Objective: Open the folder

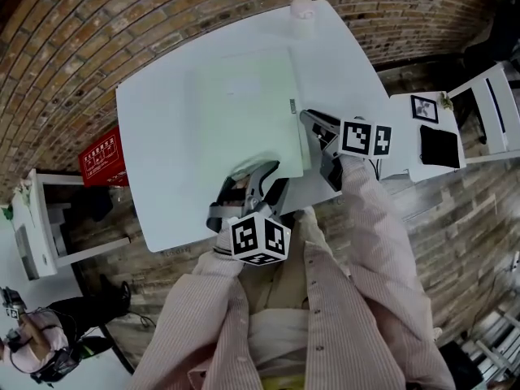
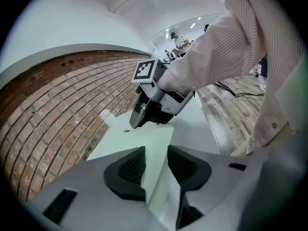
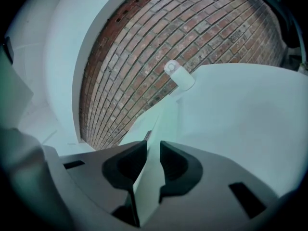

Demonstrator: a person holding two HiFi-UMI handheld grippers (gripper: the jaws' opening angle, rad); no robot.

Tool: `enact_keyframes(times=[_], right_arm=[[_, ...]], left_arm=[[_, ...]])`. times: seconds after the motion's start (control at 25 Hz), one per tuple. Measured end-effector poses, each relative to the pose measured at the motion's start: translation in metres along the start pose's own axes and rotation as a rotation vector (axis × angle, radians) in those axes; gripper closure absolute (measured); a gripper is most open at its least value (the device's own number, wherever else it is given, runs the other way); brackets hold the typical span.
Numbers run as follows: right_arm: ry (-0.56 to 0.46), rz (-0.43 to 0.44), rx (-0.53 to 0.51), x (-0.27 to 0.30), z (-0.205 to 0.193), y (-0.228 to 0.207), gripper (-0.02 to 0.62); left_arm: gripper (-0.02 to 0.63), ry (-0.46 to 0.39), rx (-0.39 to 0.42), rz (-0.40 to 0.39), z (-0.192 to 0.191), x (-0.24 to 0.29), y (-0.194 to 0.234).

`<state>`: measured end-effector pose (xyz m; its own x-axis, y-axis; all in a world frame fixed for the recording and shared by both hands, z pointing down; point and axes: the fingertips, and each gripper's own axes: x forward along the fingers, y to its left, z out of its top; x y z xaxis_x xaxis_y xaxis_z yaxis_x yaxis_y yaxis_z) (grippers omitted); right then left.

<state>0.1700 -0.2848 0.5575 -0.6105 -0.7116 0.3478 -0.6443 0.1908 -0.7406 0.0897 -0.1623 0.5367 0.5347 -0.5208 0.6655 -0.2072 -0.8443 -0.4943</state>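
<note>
A pale green folder (image 1: 244, 112) lies flat on the white table (image 1: 162, 185). My left gripper (image 1: 258, 179) is at the folder's near edge. In the left gripper view a green sheet of the folder (image 2: 144, 141) runs up between its pads (image 2: 129, 170); a gap shows beside the sheet, so this gripper (image 2: 155, 150) is open around it. My right gripper (image 1: 318, 130) is at the folder's right edge. In the right gripper view its jaws (image 3: 153, 146) stand narrow and shut on a thin folder sheet (image 3: 166, 124). The right gripper (image 2: 144, 112) also shows in the left gripper view.
A small white bottle (image 1: 301, 8) stands at the table's far edge, beyond the folder. A brick wall (image 1: 73, 47) runs behind the table. A red box (image 1: 101, 159) and a white shelf (image 1: 41, 226) are at the left, and a white side table (image 1: 439, 136) at the right.
</note>
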Motion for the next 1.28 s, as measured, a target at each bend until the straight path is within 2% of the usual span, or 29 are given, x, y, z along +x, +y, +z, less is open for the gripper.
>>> enact_keyframes(times=[0.32,0.56,0.8,1.0,1.08,1.2,1.28], right_arm=[[0.037,-0.045,-0.058,0.000,0.000,-0.001,0.511],[0.083,-0.084,-0.125,0.002,0.000,0.002,0.511],[0.072,-0.098,-0.123,0.000,0.001,0.000,0.511],[0.081,-0.127,-0.147,-0.001,-0.001,0.000,0.512],[0.060,-0.159,-0.185,-0.006,0.004,-0.001,0.512],[-0.030,-0.176,-0.223,-0.013,0.016,0.006,0.519],[-0.066,-0.165,-0.255,-0.015,0.021,0.015,0.562]], left_arm=[[0.526,-0.061,-0.058,-0.008,0.008,-0.009,0.004],[0.543,-0.127,-0.127,0.015,0.018,-0.020,0.020],[0.548,-0.185,-0.175,0.038,0.020,-0.033,0.026],[0.552,-0.220,-0.220,0.090,0.021,-0.049,0.038],[0.560,-0.225,-0.234,0.121,0.023,-0.055,0.041],[0.569,-0.234,-0.266,0.179,0.021,-0.067,0.050],[0.575,-0.236,-0.284,0.221,0.018,-0.075,0.057]])
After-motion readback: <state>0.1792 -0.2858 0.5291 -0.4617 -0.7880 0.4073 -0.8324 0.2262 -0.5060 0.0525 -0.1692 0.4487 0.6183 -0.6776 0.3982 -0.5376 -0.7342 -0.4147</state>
